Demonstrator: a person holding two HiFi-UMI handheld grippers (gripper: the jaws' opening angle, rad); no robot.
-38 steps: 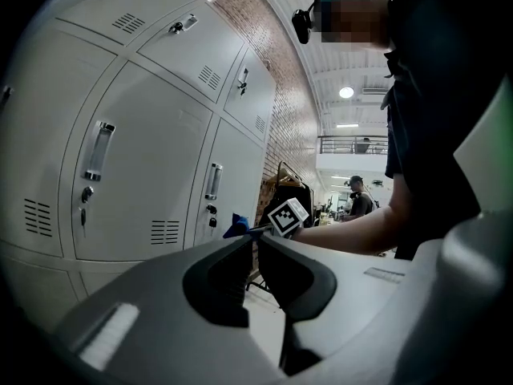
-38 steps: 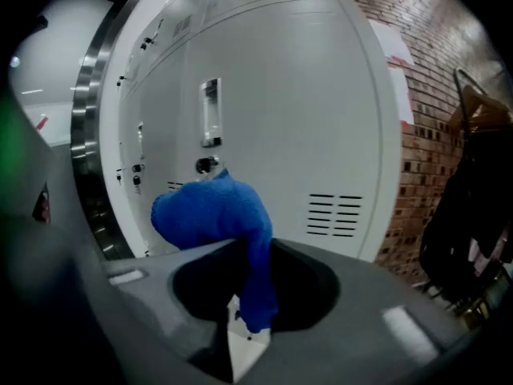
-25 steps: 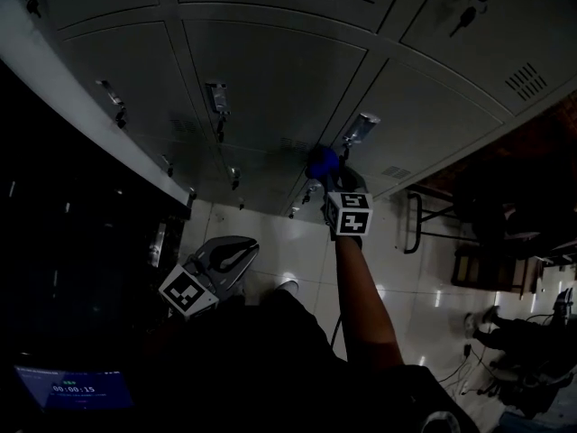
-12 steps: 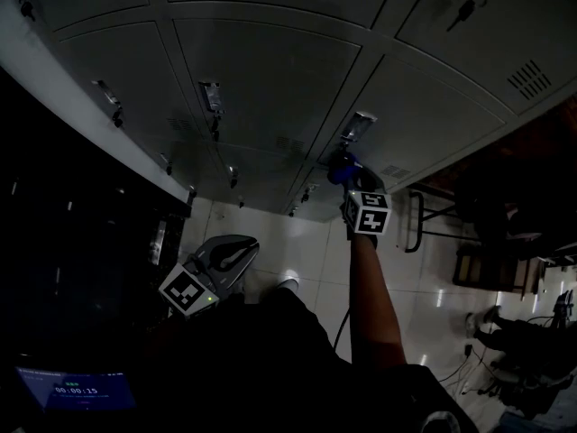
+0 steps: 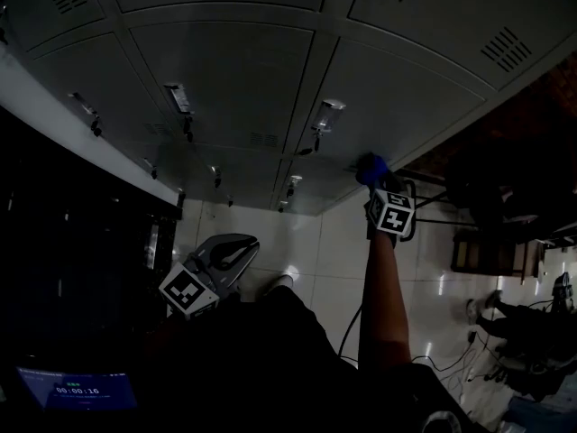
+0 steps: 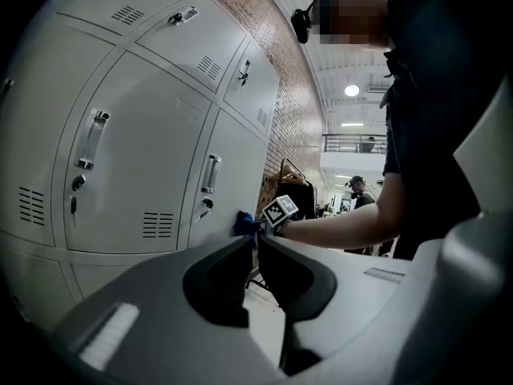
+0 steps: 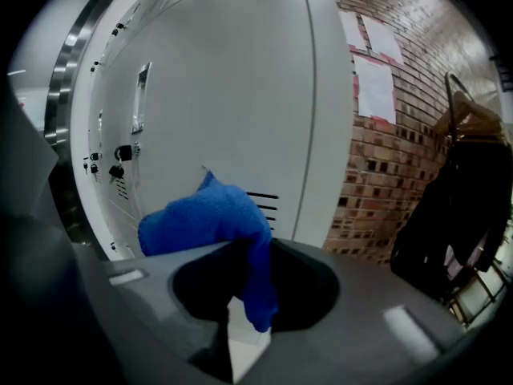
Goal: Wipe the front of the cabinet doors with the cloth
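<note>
Grey metal cabinet doors (image 5: 243, 79) with handles and vents fill the top of the head view. My right gripper (image 5: 374, 180) is shut on a blue cloth (image 5: 370, 167) and holds it against the lower right door (image 5: 406, 88), near that door's right edge. In the right gripper view the cloth (image 7: 210, 215) bunches over the jaws, against the door (image 7: 232, 79). My left gripper (image 5: 225, 253) hangs low by the person's body, away from the doors, shut and empty. The left gripper view shows its jaws (image 6: 255, 245) together, with the cloth (image 6: 243, 223) far ahead.
A brick wall (image 7: 401, 135) adjoins the cabinet's right end, with a dark coat (image 7: 457, 215) on a rack beside it. A black-framed chair (image 5: 424, 192) stands on the glossy tile floor (image 5: 315, 251). Dark shelving (image 5: 81, 242) is at left. Another person (image 6: 356, 191) stands far back.
My right gripper has slid the cloth rightward across the lower door, from beside the handle to near the door's right edge. The left gripper has stayed put.
</note>
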